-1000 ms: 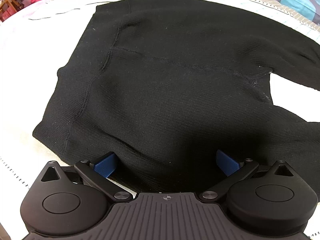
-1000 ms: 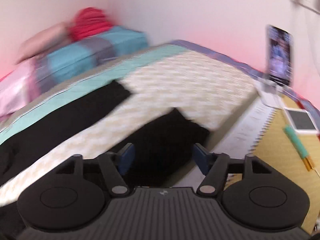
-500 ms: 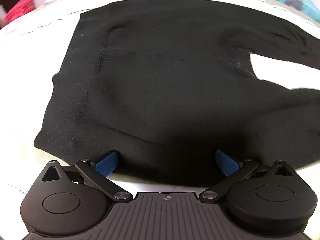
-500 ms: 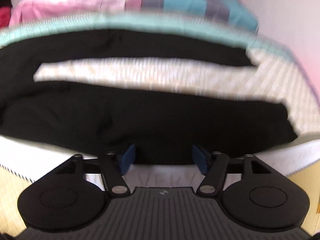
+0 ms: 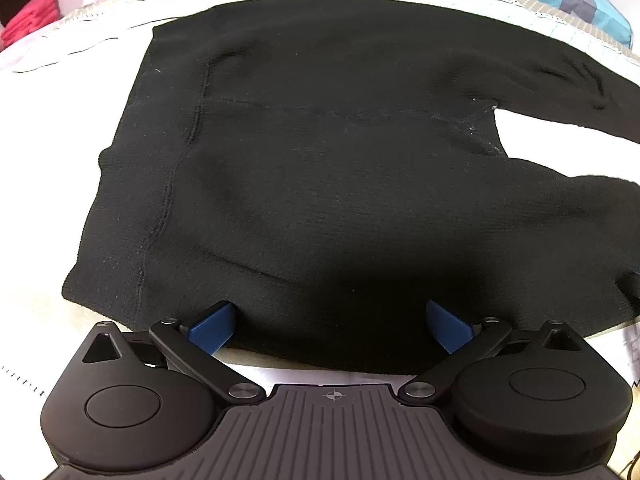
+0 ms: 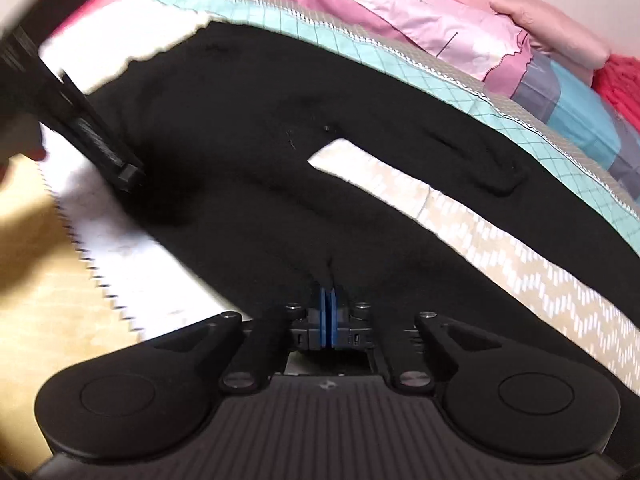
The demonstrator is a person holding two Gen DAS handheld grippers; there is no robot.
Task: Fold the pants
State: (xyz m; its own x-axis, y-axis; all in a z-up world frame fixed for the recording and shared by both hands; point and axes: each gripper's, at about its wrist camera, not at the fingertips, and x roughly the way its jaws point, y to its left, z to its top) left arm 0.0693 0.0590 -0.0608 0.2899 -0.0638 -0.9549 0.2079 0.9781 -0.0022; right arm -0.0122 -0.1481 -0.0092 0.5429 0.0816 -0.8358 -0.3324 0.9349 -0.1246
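Black knit pants (image 5: 340, 184) lie spread flat on the bed, waistband to the left, both legs running off to the right. My left gripper (image 5: 328, 326) is open, its blue pads straddling the near edge of the pants' seat. In the right wrist view the pants (image 6: 248, 152) stretch across the bed with a gap of bedspread between the legs. My right gripper (image 6: 329, 304) is shut on the near leg's edge, with a small pucker of fabric at the pads. The left gripper's body (image 6: 72, 120) shows at the left edge of that view.
The bed has a cream patterned bedspread (image 6: 500, 240) with a teal checked border (image 6: 400, 52). Pink and blue-grey pillows (image 6: 500, 40) and red fabric (image 6: 624, 84) lie at the far side. A yellow floor (image 6: 36, 280) lies beyond the bed's near edge.
My right gripper swung from facing the wall round to the pants and closed on the near leg's edge. The left gripper stayed open at the seat edge, shifting slightly.
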